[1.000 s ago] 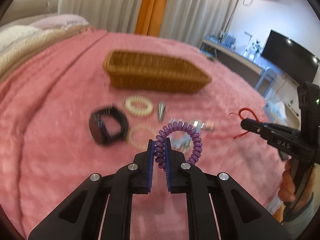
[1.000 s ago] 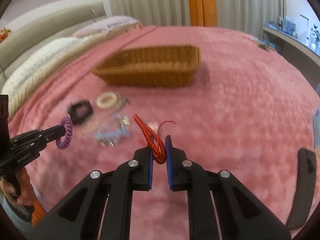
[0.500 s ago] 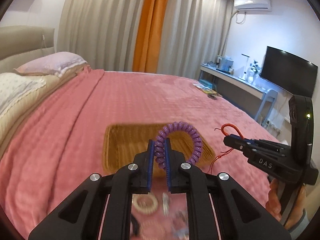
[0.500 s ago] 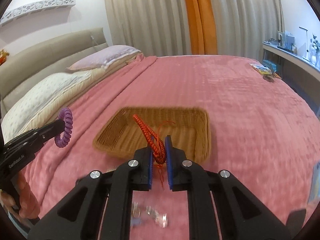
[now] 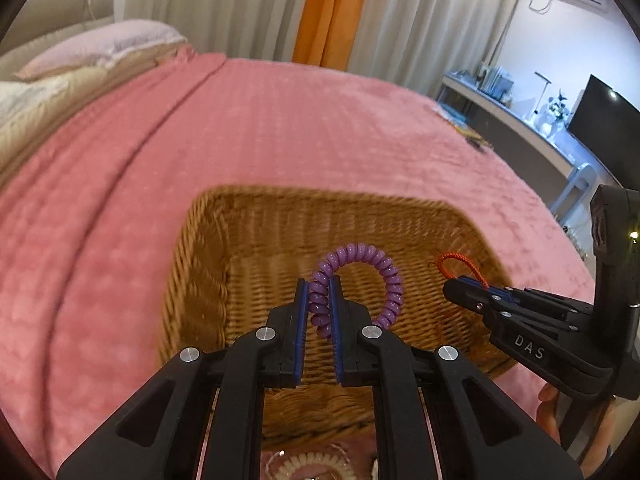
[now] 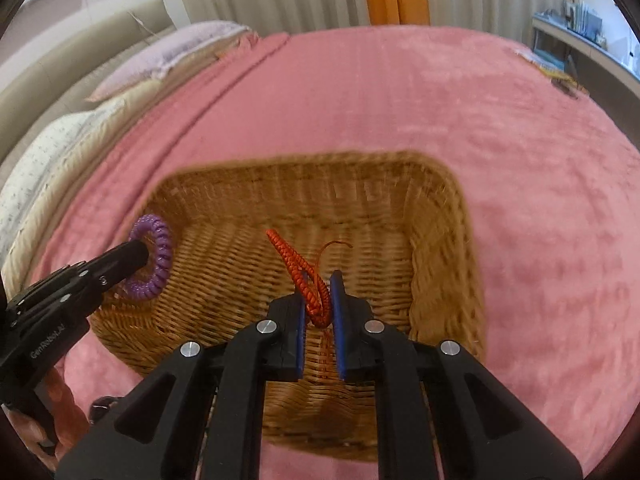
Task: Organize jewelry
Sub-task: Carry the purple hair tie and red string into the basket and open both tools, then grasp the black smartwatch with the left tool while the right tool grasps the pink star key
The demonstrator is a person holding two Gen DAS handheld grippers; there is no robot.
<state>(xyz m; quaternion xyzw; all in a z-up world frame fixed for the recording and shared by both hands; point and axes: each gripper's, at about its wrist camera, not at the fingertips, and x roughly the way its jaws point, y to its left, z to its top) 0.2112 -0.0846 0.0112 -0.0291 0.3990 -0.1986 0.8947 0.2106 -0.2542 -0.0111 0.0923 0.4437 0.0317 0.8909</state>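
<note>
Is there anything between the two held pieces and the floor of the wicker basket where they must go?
Nothing visible. The purple spiral bracelet in the left gripper and the red braided cord bracelet in the right gripper both hang over the open wicker basket, whose visible floor below them is bare.

the cream coil band (image 5: 308, 465) shows only as an arc between the left gripper's arms, cut by the bottom edge. the wicker basket (image 5: 208, 280) has its near wall hidden behind both grippers (its weave smeared by blur). the hand (image 6: 60, 412) is half covered by the handle. small items on the far desk (image 5: 496, 80) are too small to tell apart.
</note>
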